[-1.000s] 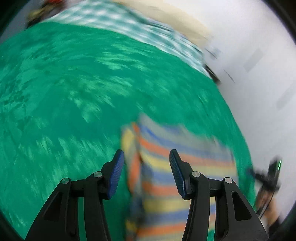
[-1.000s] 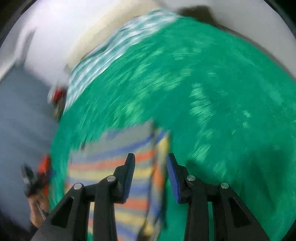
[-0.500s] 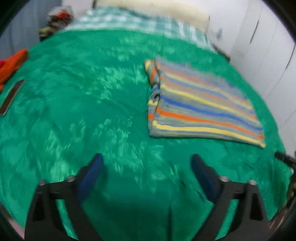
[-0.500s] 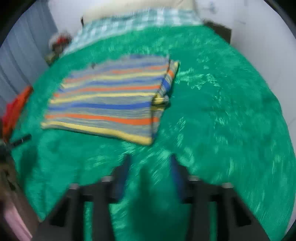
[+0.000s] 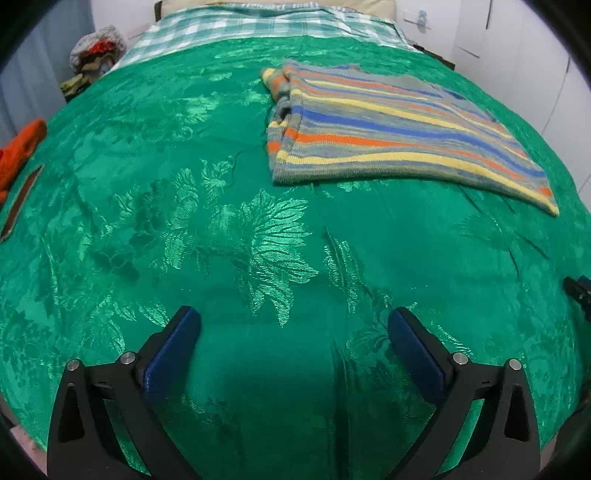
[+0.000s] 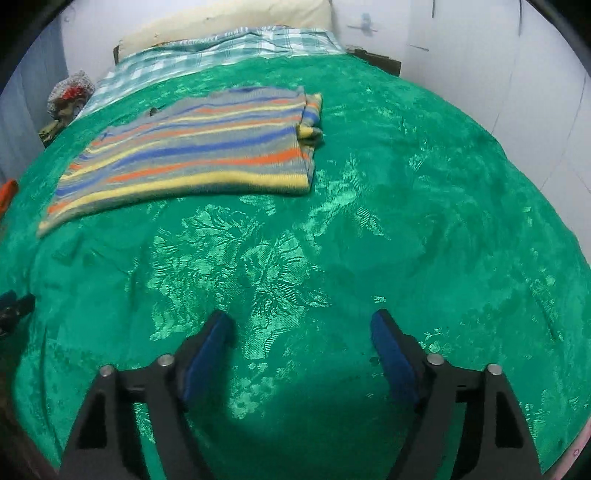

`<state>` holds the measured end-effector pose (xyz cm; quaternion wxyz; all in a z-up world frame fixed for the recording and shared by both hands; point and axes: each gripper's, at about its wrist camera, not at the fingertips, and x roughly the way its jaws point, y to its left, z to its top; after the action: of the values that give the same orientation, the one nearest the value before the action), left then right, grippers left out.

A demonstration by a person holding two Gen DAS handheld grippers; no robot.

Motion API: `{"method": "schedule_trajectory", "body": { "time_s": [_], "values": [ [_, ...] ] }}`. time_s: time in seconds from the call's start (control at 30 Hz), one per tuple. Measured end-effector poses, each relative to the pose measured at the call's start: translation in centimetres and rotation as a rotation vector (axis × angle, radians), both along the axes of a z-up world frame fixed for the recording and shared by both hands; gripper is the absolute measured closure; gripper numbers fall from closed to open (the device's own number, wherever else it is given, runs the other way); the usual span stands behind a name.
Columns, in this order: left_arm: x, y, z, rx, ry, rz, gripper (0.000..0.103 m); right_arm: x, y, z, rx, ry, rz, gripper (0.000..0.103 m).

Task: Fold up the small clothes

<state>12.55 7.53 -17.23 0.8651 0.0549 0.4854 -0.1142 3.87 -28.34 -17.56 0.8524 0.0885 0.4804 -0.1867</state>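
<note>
- Pulled back from the striped garment (image 5: 391,125) since a second ago: both hand-held grippers sat right over it with jaws close together then, now well apart from it, near the bed's front edge.
- Left hand-held gripper (image 5: 293,345): jaws spread wide, nothing between the blue pads (image 5: 171,347), only green bedspread (image 5: 258,240) beneath.
- Right hand-held gripper (image 6: 303,345): jaws likewise wide apart and empty, over the same bedspread (image 6: 406,221).
- Striped garment (image 6: 192,147): lying flat on the bed, folded into a rough rectangle, with grey, blue, orange and yellow stripes running along its length.
- In the left wrist view, toward the upper right; in the right wrist view, toward the upper left; so placed between the two hand-held grippers and farther up the bed.
- A bunched, rolled part of the same knit (image 5: 279,86) at one short end, tucked against the flat part and touching it.
- Checked teal-and-white cloth (image 5: 258,18) across the head of the bed, beyond the garment and apart from it.
- Cream pillow (image 6: 236,18) against the wall behind the checked cloth.
- Orange fabric (image 5: 20,147) at the bed's left edge, well apart from the garment.
- Heap of mixed clothing (image 5: 92,48) off the far left corner of the bed.
</note>
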Motion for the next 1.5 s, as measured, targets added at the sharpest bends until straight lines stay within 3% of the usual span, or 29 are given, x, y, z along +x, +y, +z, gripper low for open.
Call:
{"method": "schedule_trajectory", "body": {
  "time_s": [0.33, 1.5],
  "values": [
    [-0.2, -0.5, -0.2, 0.016, -0.004, -0.005, 0.000, 0.3, 0.2, -0.4, -0.021, 0.011, -0.007, 0.011],
    [-0.8, -1.1, -0.4, 0.033, -0.040, 0.010, 0.000, -0.2, 0.4, -0.6, -0.040, -0.031, -0.008, 0.009]
  ]
}}
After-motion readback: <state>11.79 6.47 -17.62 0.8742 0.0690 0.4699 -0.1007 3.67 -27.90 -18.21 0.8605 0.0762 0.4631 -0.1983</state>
